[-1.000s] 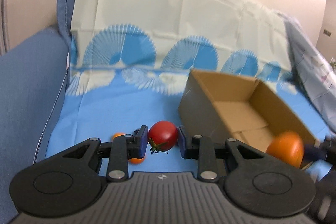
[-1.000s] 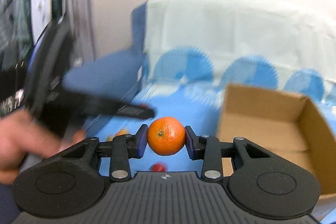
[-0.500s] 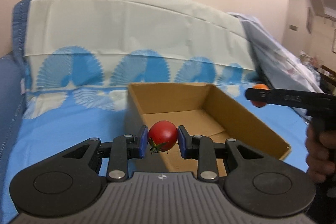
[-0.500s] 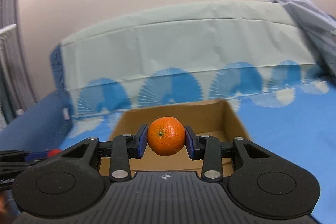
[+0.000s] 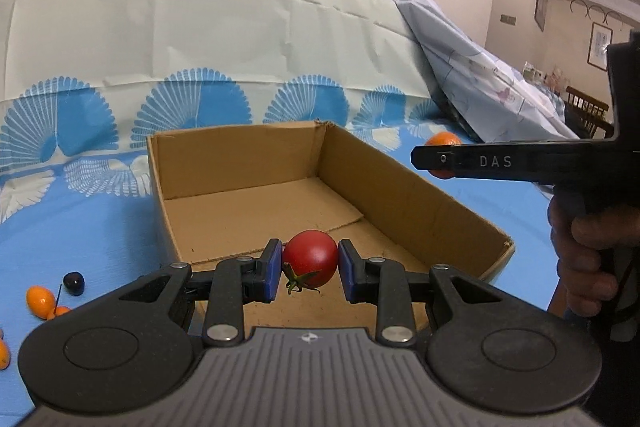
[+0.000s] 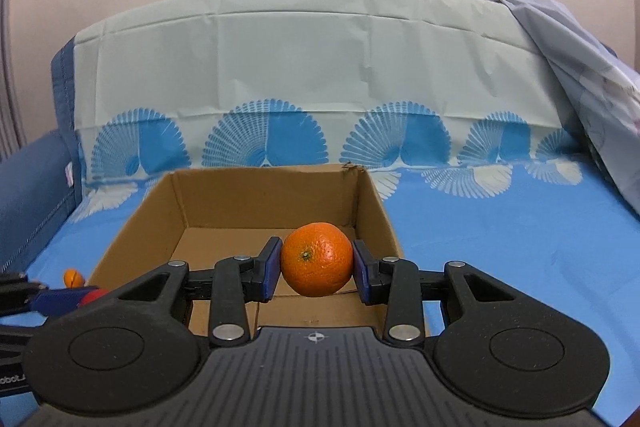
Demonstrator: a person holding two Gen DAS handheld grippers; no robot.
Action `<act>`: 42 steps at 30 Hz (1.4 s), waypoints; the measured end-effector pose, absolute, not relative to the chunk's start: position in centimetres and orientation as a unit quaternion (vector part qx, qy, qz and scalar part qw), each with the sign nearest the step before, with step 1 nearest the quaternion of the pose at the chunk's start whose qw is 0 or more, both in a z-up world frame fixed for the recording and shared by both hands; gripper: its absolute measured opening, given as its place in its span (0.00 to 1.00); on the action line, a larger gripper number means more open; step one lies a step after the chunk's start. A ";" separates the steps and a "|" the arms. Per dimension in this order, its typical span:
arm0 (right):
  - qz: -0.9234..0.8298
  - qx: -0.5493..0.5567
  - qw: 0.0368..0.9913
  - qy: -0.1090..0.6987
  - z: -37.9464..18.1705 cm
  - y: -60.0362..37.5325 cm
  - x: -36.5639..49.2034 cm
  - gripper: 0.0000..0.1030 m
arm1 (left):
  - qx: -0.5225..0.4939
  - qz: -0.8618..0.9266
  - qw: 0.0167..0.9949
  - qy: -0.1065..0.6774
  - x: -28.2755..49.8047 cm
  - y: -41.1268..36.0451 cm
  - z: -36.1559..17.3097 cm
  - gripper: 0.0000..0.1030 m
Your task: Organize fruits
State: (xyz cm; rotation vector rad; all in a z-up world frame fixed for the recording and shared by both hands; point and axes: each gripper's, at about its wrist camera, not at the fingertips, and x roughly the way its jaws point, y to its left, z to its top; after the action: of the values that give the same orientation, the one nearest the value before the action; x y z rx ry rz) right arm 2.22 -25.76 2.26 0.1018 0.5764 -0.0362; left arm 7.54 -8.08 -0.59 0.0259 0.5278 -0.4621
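A red tomato (image 5: 311, 263), green calyx down, sits clamped between the blue pads of the left gripper (image 5: 308, 271) at lower centre of the left wrist view, held over the near end of an open cardboard box (image 5: 400, 183). In the right wrist view, an orange (image 6: 317, 259) is pinched in the jaws of the right gripper (image 6: 316, 269), also at lower centre, above the same box. The box lies on a blue sheet (image 5: 100, 223) printed with fan shapes. At the lower left of the left wrist view, small orange fruits (image 5: 40, 302) and a dark berry (image 5: 74, 282) lie loose on the sheet. At right, a person's hand (image 5: 584, 259) grips the black handle of the other tool.
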 end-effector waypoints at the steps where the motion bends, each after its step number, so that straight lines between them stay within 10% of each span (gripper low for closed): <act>1: -0.016 0.046 0.957 0.285 2.2 -25.6 2.3 0.37 | 0.014 -0.225 0.939 0.262 7.7 -8.1 -0.8 0.33; 34: -0.002 0.039 0.955 0.295 1.9 -23.7 3.3 0.38 | 0.022 -0.232 0.933 0.274 7.7 -8.0 -0.9 0.38; 37: -0.014 0.033 0.953 0.300 1.8 -23.5 3.5 0.59 | 0.023 -0.229 0.934 0.274 7.6 -8.1 -0.9 0.45; 42: -0.015 0.033 0.954 0.298 1.9 -23.1 3.5 0.62 | 0.024 -0.224 0.943 0.244 6.9 -7.9 -0.7 0.45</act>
State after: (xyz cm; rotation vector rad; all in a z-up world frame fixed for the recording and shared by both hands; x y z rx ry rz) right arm 3.47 -23.06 1.91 0.0660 0.6059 -0.0302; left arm 6.92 -7.89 -0.71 0.0487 0.4977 -0.4573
